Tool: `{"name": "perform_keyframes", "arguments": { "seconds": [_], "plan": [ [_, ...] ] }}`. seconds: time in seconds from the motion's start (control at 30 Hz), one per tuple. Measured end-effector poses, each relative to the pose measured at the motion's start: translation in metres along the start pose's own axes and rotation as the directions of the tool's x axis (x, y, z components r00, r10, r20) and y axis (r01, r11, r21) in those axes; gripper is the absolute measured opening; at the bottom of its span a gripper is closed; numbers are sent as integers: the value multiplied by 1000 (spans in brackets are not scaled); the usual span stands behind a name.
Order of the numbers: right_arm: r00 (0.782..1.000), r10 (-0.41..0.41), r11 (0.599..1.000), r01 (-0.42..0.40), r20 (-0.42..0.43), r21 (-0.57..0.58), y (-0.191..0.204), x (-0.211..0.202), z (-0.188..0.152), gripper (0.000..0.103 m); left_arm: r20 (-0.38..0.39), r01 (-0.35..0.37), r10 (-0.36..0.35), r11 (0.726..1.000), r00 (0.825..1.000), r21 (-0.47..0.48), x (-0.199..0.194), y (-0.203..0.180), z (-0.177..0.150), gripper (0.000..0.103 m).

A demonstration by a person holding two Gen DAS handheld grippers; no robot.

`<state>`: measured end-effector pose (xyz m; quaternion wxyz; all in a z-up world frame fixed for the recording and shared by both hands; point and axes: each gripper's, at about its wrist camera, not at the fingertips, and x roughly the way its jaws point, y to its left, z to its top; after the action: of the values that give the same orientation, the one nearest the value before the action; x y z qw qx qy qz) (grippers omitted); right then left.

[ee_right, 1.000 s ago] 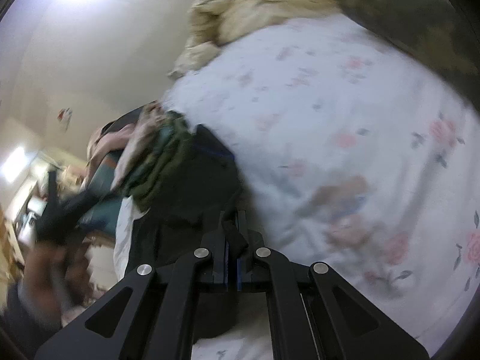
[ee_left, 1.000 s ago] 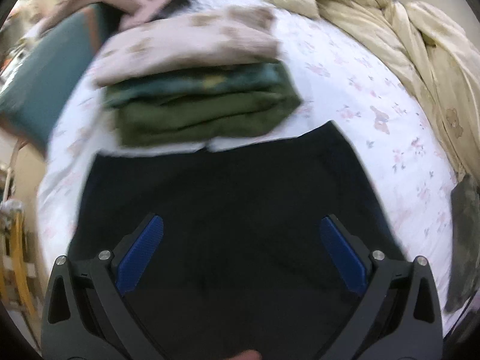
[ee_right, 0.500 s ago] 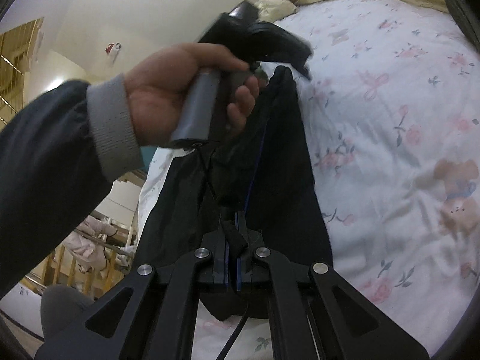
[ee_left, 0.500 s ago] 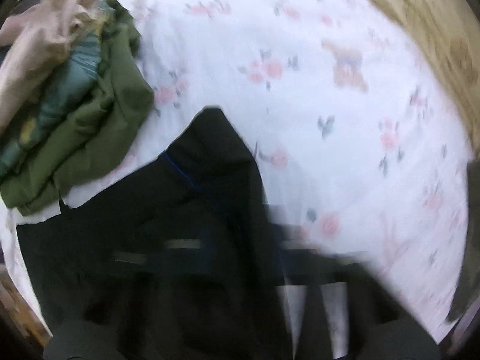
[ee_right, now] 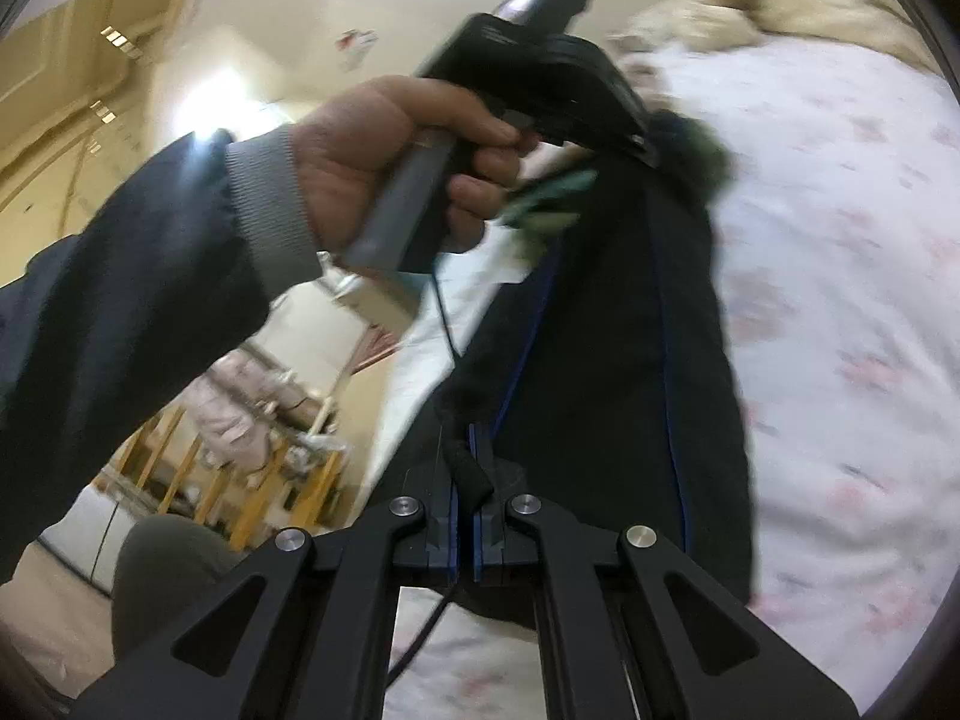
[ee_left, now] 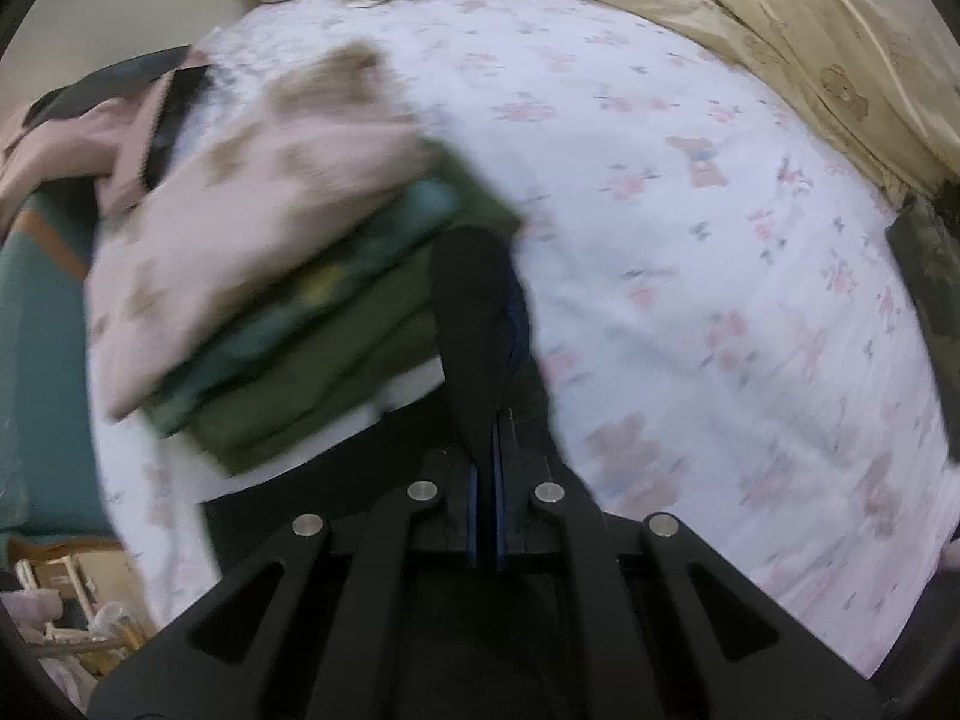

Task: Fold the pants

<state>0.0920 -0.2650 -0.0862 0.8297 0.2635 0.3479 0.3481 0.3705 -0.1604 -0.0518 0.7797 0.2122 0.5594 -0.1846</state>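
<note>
The black pants with thin blue piping [ee_right: 606,324] hang stretched between both grippers above the flowered bed sheet [ee_right: 840,312]. My right gripper [ee_right: 465,462] is shut on a thick edge of the pants. My left gripper [ee_left: 485,450] is shut on another fold of the pants [ee_left: 474,312], which stands up between its fingers. In the right wrist view the left gripper's body [ee_right: 540,78] shows held in a hand at the far end of the pants.
A stack of folded clothes [ee_left: 288,276], pink on top, teal and green below, lies just left of the left gripper. A beige quilt [ee_left: 780,30] is bunched at the far side of the bed. A dark garment [ee_left: 930,264] lies at the right edge.
My left gripper, open over the flat pants a second ago, has shut on a fold and lifted it. The pants now hang taut between both grippers.
</note>
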Motion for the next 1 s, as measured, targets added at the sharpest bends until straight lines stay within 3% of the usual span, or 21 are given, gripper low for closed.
{"name": "perform_keyframes", "arguments": {
  "seconds": [0.27,0.53,0.67,0.73,0.8,0.87,1.0],
  "plan": [
    [987,71,992,-85,-142,-95,68,104,7,2,-16,-49,48,995,999,-82,-3,102,-52,2],
    [954,29,994,-60,-298,-92,84,193,-20,2,-130,-114,97,985,987,-132,80,168,-106,3],
    [942,3,996,-34,-336,-86,81,217,-23,2,-133,-148,122,966,984,-210,98,190,-119,7],
    [938,-2,996,-28,-348,-83,78,218,-23,2,-137,-106,74,964,988,-244,98,202,-128,17],
    [933,-10,997,-18,-358,-74,85,226,-24,2,-135,-94,60,960,989,-264,90,212,-134,55],
    [928,-16,997,-14,-373,-76,87,226,-25,2,-101,-76,49,956,994,-285,69,224,-146,74],
    [918,-34,994,-12,-395,-113,99,240,-28,7,-24,-83,79,950,997,-300,16,244,-185,75]
  ]
}}
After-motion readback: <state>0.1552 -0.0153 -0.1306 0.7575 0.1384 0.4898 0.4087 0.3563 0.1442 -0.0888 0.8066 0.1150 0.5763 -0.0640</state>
